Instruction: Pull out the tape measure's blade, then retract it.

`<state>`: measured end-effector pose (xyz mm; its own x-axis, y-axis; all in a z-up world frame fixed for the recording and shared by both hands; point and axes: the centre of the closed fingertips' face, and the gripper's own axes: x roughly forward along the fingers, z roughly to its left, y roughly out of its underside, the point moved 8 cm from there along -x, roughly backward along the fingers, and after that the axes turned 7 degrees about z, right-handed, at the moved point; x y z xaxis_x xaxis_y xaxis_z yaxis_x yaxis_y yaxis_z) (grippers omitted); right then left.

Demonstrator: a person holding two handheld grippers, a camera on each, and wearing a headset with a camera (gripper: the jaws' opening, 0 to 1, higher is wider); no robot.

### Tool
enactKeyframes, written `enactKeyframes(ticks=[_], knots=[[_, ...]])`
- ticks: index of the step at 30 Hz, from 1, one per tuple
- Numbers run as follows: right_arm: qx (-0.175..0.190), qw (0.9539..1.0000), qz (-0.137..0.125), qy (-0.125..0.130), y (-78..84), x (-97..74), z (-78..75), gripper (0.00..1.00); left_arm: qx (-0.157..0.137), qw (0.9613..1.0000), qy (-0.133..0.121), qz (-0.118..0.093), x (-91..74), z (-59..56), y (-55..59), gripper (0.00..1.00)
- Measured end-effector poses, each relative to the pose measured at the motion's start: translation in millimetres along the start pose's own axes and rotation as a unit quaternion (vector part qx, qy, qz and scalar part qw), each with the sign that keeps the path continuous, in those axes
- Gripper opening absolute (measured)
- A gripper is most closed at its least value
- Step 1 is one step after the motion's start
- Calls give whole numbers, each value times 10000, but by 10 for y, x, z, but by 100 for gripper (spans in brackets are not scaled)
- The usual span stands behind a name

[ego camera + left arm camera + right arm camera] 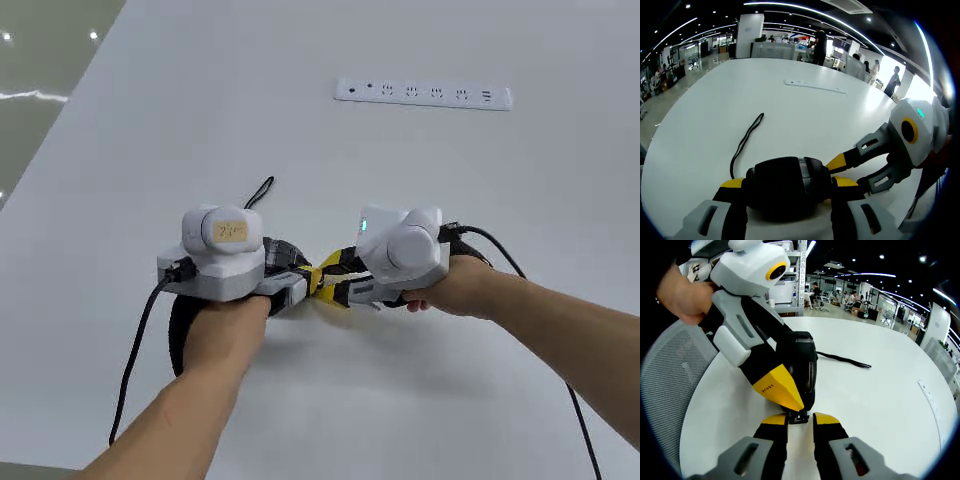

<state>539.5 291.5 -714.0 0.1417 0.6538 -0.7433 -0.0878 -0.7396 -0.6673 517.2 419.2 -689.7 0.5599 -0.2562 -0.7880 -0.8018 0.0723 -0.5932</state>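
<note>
Two grippers share the tape measure (801,362), well in from the table's (400,160) edges: left gripper (788,182) clamps its hard case, right gripper (800,418) pinches the end hook (799,415), which is small and likely slippery, so grip squarely.

The left forearm (170,430) and right forearm (570,335) reach in from below, grippers meeting tip to tip. The left hand (225,335) holds the left gripper (788,182), its jaws clamped on the tape measure (785,192). The right hand (455,285) holds the right gripper (800,418), jaws pinched nearly together on the blade tip (799,414).
</note>
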Motion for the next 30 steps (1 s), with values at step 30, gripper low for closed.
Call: enactKeyframes(ticks=[30], knots=[[575,9973,80,456,79,-296,-21,56,1069,9919,604,-339,-185,42,-77,84]])
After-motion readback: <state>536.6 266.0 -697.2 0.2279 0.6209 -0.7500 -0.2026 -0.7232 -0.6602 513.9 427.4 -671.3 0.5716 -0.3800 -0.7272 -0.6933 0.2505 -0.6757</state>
